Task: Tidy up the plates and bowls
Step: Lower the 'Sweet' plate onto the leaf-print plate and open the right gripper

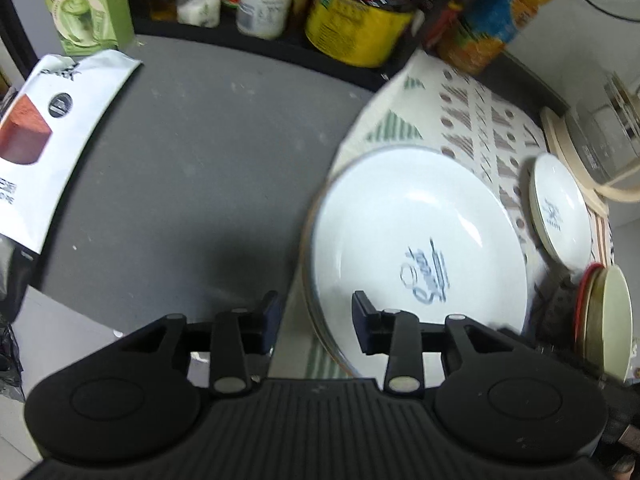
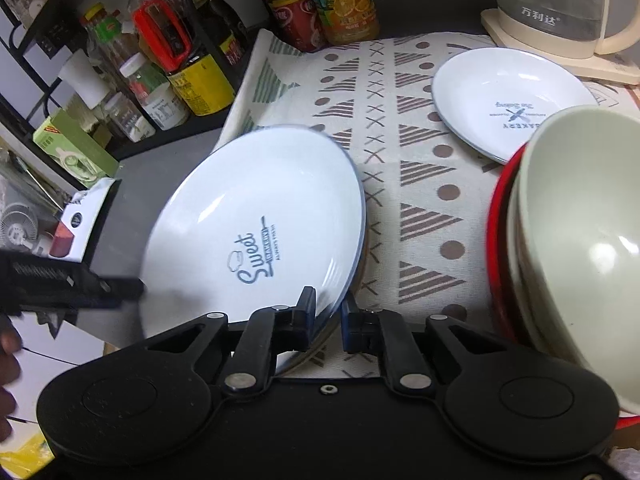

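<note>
A dark counter (image 1: 192,152) carries a patterned cloth (image 2: 420,208) with two white plates on it. The large plate (image 2: 256,216), printed "Sweet", lies at the cloth's left edge; the right gripper (image 2: 329,312) pinches its near rim. The left gripper (image 1: 316,312) stands part open around nothing, beside that rim. The small plate (image 2: 508,100) reads "BAKERY" (upside down). Nested bowls (image 2: 580,240) sit at right; their count is unclear. The kettle (image 2: 560,4) reads "万利达".
</note>
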Demonstrator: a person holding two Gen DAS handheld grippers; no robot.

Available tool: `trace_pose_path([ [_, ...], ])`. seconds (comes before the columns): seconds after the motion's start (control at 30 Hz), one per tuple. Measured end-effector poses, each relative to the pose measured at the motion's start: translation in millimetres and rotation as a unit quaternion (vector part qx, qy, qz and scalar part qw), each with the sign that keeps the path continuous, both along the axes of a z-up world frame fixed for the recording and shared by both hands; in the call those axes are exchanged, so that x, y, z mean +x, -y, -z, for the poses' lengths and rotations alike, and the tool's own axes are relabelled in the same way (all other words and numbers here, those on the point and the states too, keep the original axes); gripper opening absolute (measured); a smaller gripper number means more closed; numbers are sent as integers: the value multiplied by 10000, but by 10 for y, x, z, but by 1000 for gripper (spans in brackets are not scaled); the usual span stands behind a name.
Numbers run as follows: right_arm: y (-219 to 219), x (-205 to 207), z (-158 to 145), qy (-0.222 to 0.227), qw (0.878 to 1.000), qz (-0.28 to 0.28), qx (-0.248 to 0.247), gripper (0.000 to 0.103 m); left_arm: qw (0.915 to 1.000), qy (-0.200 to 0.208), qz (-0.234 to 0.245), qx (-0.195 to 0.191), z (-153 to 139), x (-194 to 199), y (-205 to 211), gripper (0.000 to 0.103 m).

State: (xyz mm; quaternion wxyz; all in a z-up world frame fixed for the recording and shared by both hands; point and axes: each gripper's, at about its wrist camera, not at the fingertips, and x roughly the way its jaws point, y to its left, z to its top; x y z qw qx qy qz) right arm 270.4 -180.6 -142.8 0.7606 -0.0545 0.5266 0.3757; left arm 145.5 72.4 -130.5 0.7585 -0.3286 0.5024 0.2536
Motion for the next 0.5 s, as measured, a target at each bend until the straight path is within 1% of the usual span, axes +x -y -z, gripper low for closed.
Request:
trace_pose_path([
  [0.03,9,8,18,-48,10000,41,-36,14,10000,9,-10,13,-9,13,-17,37],
  [0.13,18,-9,-10,36,10000,5,-30,13,9999,103,11,73,-65,74,-51,37],
  [0.2,5,-8,-48,90,9999,-28,-56,14,9997,184,57,115,-110,133,-56,37],
  [0.23,10,-10,-75,138,9999,-46,-24,17,9996,223,92,150,-131,167,-54,39],
  [0.27,19,-12,-120,213,9997,-68,48,17,9994,251,132,189,-155,207,-51,41],
  [0.4,61,36,-316,433,9983,-82,385,19,9983,330,286,382,-239,365,-40,57],
  [0.47,88,85,-397,570,9972,-23,478,27,9974,383,382,478,-281,450,-22,61],
  [0.5,106,119,-433,627,9967,30,511,29,9969,414,431,505,-296,492,-11,62],
])
